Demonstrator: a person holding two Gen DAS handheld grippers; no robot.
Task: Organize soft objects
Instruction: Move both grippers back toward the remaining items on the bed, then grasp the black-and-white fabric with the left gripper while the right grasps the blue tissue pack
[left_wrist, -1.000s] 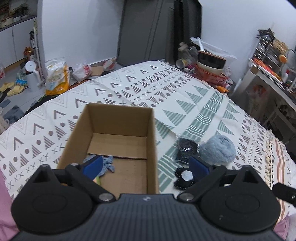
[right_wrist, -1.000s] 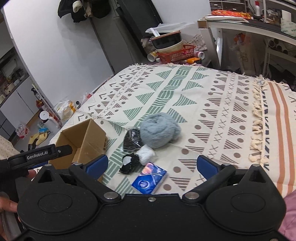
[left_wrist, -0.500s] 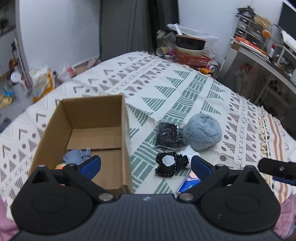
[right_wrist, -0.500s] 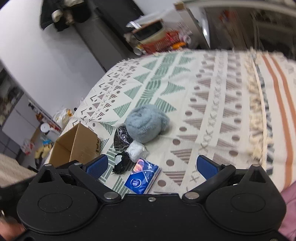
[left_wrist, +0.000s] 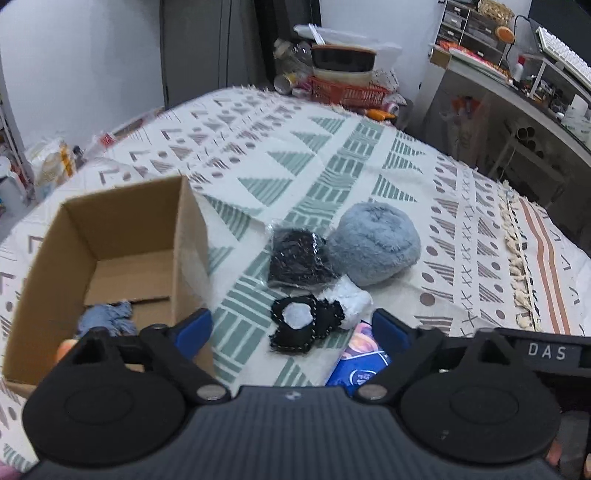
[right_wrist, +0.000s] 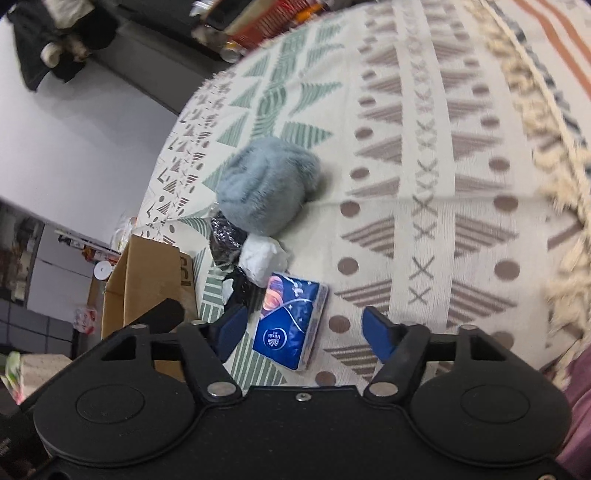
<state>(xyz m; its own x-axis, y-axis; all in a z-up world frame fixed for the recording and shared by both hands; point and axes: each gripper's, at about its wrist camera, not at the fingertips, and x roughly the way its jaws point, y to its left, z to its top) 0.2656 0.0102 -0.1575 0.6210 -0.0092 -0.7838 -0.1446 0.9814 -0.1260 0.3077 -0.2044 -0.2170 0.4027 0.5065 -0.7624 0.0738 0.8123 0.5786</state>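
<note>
Your right gripper (right_wrist: 301, 332) has just been closing, its fingers spread around the blue tissue pack (right_wrist: 290, 325) without pressing it. Your left gripper (left_wrist: 291, 330) has also been narrowing, fingers apart over the black felt piece (left_wrist: 304, 326), right of the cardboard box (left_wrist: 110, 258).

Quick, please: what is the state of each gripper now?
Left gripper: open, closing, holding nothing.
Right gripper: open, closing around blue tissue pack.

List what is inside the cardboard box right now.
In the cardboard box, a crumpled blue-grey cloth lies at the near end, with something orange beside it. The left gripper covers the nearest corner, so anything there is hidden.
</note>
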